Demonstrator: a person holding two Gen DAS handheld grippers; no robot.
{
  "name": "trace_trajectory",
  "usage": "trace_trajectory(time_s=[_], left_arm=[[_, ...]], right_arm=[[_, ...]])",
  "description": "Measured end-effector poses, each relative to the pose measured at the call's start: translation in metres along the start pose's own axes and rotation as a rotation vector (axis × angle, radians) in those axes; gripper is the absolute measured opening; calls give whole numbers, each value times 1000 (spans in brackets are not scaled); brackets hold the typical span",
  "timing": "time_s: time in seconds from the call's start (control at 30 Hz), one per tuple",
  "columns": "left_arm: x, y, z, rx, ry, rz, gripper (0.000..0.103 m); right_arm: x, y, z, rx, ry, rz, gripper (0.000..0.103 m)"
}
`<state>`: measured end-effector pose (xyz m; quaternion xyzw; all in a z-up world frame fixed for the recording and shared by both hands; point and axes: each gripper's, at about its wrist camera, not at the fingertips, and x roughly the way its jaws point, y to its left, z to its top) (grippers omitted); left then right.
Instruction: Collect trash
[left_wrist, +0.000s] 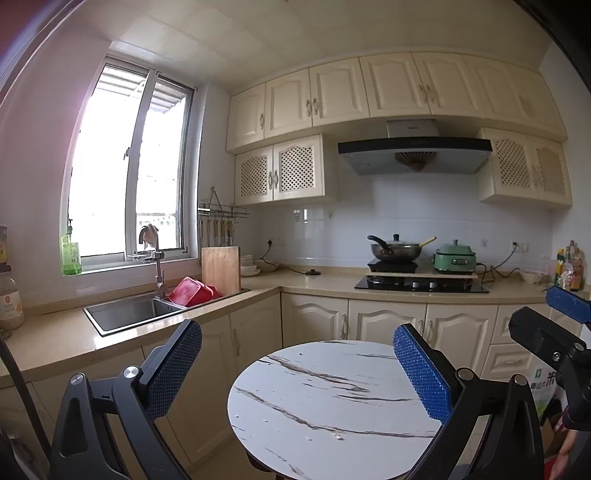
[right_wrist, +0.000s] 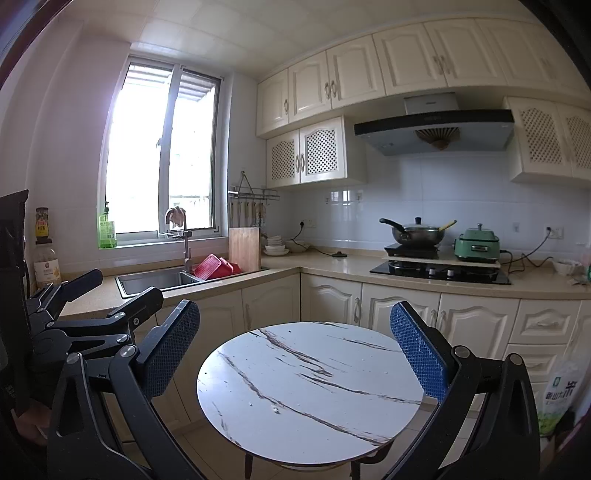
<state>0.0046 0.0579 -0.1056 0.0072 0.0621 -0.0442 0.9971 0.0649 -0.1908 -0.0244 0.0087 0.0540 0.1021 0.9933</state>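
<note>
A: How do the two stand?
B: The left hand-held gripper (left_wrist: 297, 376) is spread wide, nothing between its fingers, held above the round marble surface (left_wrist: 332, 417). The right hand-held gripper (right_wrist: 295, 354) is just as wide apart and also grips nothing.

A: Where is the trash?
B: A few small pale crumbs (right_wrist: 275, 409) lie near the middle of the round surface; too small to tell what they are.

A: Containers?
B: One sink (right_wrist: 155, 280) with a red basket (right_wrist: 212, 266) at its right end; I cannot tell what is in it. One lidded wok (right_wrist: 417, 233) with a wooden handle sticking out and one green cooker (right_wrist: 477, 244) sit over the stove. A stack of white bowls (right_wrist: 275, 244) stands beside the cutting board (right_wrist: 243, 248). One green bottle (right_wrist: 106, 229) stands on the windowsill, and one rice bag (right_wrist: 557, 398) on the floor at right.
</note>
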Motion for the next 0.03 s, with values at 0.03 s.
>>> trace_trajectory(time_s=[0.03], left_arm=[[1, 1, -1, 2, 1, -2, 102]], right_arm=[[0, -1, 0, 1, 1, -1, 103]])
